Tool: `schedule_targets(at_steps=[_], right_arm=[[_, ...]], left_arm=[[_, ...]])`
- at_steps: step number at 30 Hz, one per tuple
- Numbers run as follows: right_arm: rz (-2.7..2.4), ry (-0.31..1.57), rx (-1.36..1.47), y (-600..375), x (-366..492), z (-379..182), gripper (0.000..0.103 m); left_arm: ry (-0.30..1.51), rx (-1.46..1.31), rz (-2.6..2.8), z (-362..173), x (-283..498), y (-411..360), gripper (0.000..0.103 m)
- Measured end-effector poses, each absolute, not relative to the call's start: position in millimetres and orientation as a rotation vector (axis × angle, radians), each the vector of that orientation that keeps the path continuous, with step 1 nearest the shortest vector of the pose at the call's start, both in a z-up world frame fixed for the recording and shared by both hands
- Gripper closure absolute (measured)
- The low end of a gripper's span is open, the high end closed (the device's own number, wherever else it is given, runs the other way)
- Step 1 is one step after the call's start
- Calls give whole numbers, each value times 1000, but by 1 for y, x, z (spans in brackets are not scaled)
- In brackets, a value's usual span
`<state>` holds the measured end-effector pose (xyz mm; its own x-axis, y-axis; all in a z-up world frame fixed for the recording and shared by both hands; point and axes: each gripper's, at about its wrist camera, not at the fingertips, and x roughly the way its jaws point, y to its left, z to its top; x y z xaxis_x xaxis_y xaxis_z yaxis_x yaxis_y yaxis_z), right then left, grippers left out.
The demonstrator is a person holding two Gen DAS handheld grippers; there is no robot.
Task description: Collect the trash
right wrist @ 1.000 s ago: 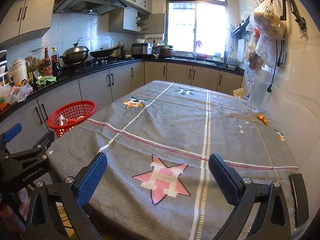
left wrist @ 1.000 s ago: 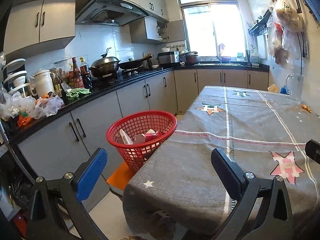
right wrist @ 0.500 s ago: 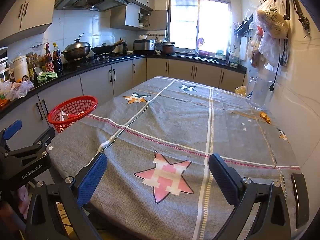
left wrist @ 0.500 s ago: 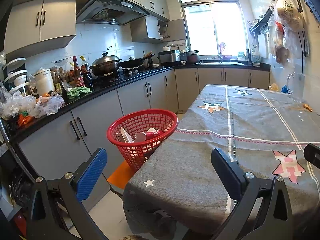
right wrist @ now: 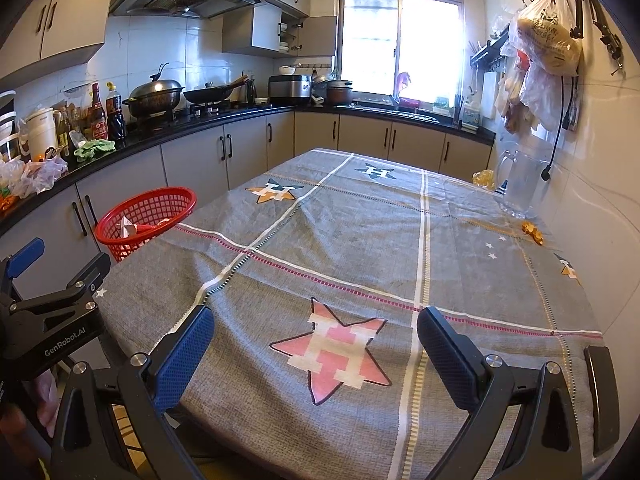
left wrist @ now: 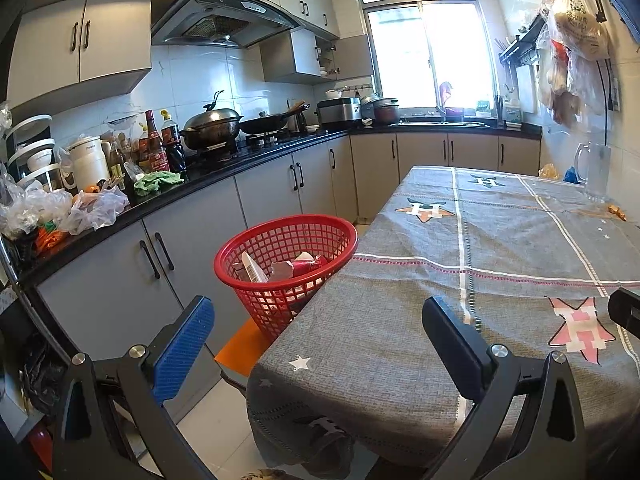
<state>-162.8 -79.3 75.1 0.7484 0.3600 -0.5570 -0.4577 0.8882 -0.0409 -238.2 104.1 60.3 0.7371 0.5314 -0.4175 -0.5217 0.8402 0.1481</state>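
A red mesh basket stands left of the table and holds several pieces of trash, among them a red wrapper; it also shows in the right wrist view. Small orange scraps lie on the grey tablecloth near the right wall, and show in the left wrist view. A yellow wrapper lies at the far right end. My left gripper is open and empty over the table's near corner. My right gripper is open and empty above the near edge.
A clear glass pitcher stands by the right wall. Plastic bags hang from hooks above it. The black counter on the left carries bottles, a wok and bags. An orange stool sits under the basket.
Both grippers have drifted slightly back and up from the table, widening the view. Both stay open and empty.
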Motion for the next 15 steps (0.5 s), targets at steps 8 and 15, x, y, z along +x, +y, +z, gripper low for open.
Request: schedule_targets(at_steps=[8, 15], right_arm=[[451, 575, -181, -78, -163, 74, 0], [454, 587, -181, -77, -162, 71, 0]], left_arm=[[464, 32, 585, 60, -239, 105, 0], [463, 38, 588, 59, -239, 106, 0]])
